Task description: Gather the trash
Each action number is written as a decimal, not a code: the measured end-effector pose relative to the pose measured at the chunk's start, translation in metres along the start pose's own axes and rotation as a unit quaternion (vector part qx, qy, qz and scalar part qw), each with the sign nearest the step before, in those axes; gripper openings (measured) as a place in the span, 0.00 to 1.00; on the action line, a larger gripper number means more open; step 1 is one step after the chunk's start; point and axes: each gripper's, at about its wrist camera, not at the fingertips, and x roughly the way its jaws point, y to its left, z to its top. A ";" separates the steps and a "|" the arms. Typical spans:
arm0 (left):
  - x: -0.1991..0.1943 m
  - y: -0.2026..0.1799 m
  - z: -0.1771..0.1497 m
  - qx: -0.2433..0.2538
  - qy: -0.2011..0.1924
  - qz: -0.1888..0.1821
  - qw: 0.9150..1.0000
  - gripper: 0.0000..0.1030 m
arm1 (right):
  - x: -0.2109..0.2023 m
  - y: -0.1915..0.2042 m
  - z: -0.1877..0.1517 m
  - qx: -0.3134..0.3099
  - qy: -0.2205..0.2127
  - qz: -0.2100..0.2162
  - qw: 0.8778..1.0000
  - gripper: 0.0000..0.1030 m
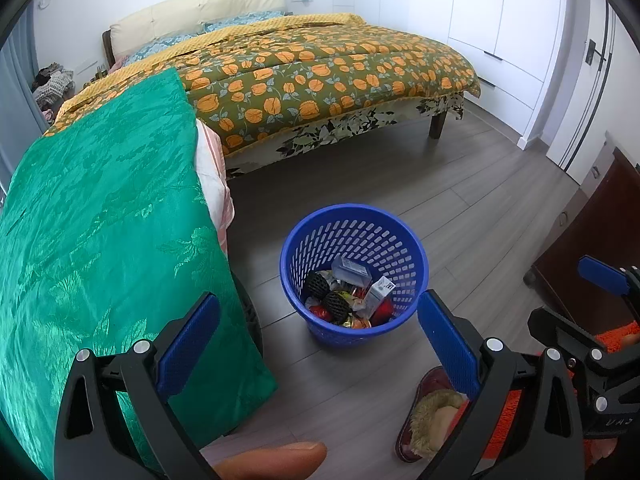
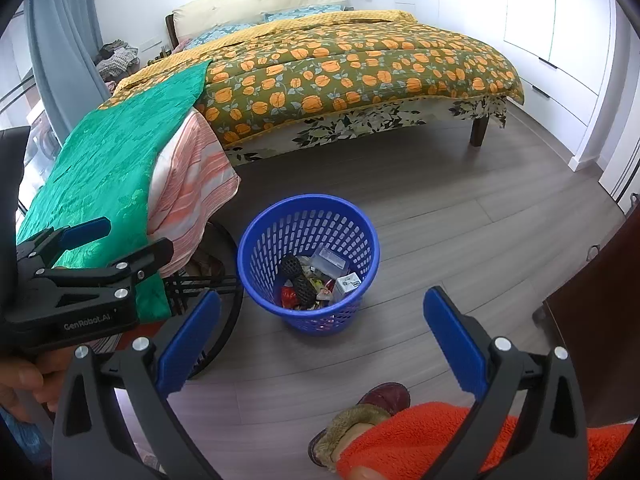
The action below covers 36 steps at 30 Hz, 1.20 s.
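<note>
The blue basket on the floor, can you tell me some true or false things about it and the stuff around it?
1. The blue basket stands upright on the wood floor. True.
2. The basket is empty. False: it holds trash, such as a small white carton and black foam netting.
3. The left gripper is open and holds nothing. True.
4. The right gripper is shut on a wrapper. False: its jaws are spread wide with nothing between them.
5. The bed has a quilt with orange flowers. True.
6. A green cloth lies inside the basket. False: it is draped over something to the left of the basket.
</note>
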 end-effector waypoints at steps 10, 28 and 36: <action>0.001 0.001 -0.001 -0.001 0.001 0.001 1.000 0.95 | 0.001 0.002 0.000 -0.006 0.001 0.003 1.000 0.96; 0.001 0.001 -0.001 0.000 0.001 0.001 1.000 0.95 | 0.001 0.004 0.000 -0.008 0.002 0.004 1.000 0.96; 0.001 0.002 -0.001 0.000 0.001 0.000 1.000 0.95 | 0.001 0.004 0.000 -0.008 0.003 0.003 1.000 0.96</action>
